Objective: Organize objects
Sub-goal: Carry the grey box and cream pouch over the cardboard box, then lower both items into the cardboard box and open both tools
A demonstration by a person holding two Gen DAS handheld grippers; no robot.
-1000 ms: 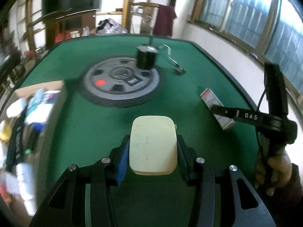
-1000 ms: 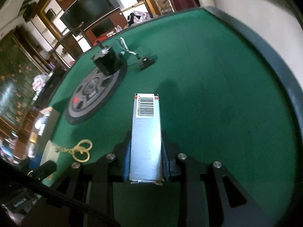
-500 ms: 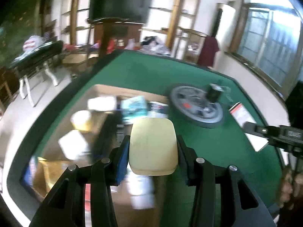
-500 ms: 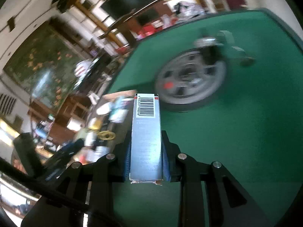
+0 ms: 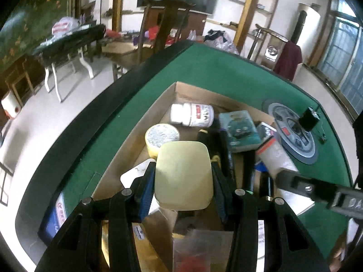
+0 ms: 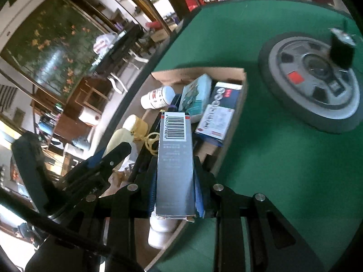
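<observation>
pinching a cream pad (image 5: 183, 176), left gripper (image 5: 181, 181) over cardboard box (image 5: 158, 104), right gripper (image 6: 175, 181) clamping grey carton (image 6: 175, 158)

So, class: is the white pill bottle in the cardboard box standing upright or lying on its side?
On its side. The white pill bottle lies flat in the cardboard box, cap toward the box wall, label facing up.

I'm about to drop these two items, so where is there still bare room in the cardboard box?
The cardboard box shows bare floor only at its far corner, beyond the white bottle. Elsewhere is crowded: tape roll, teal package, cartons. Green felt between box and weight plate lies open.
</observation>
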